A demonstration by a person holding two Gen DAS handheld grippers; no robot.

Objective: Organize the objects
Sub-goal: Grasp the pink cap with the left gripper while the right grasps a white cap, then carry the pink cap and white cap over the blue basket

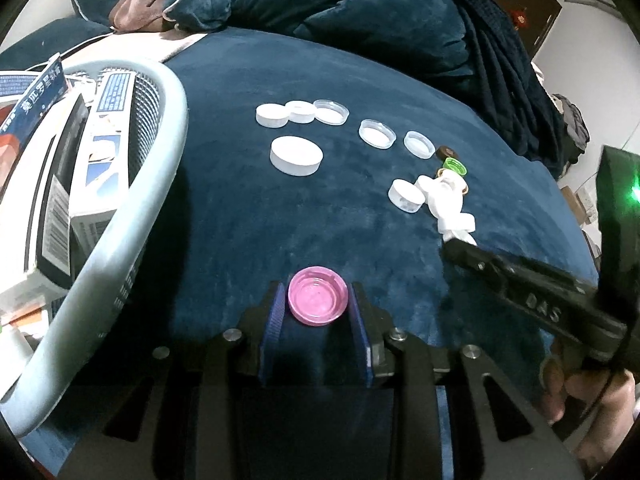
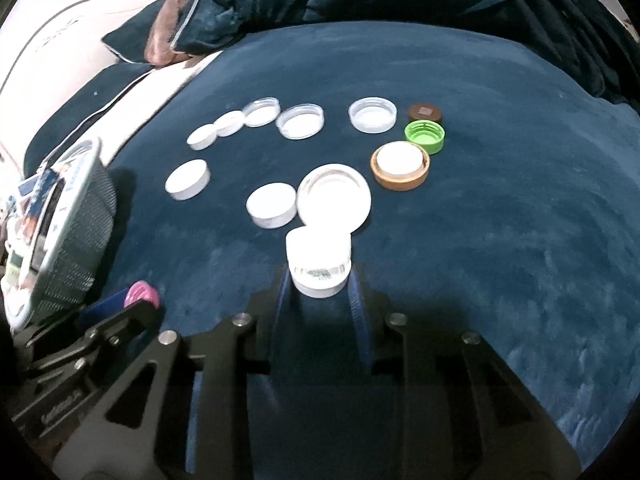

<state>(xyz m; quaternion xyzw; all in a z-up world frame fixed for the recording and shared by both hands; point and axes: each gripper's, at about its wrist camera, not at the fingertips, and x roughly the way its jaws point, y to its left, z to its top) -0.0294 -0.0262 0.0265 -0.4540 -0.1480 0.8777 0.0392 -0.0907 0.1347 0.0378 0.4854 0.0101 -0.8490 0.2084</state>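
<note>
Gripping a round pink plastic cap (image 1: 317, 300), left gripper (image 1: 318, 306) jaws nearly closed. Clamped on a small white plastic cap (image 2: 319, 266), right gripper (image 2: 320, 280) jaws narrow.

Dark blue blanket (image 1: 280, 208) covers bed; white walls (image 1: 584, 36).

Nine white caps (image 2: 188, 179), one pink (image 1: 317, 300), one green (image 2: 425, 136), two brown (image 2: 425, 112), one basket (image 1: 132, 216)
</note>
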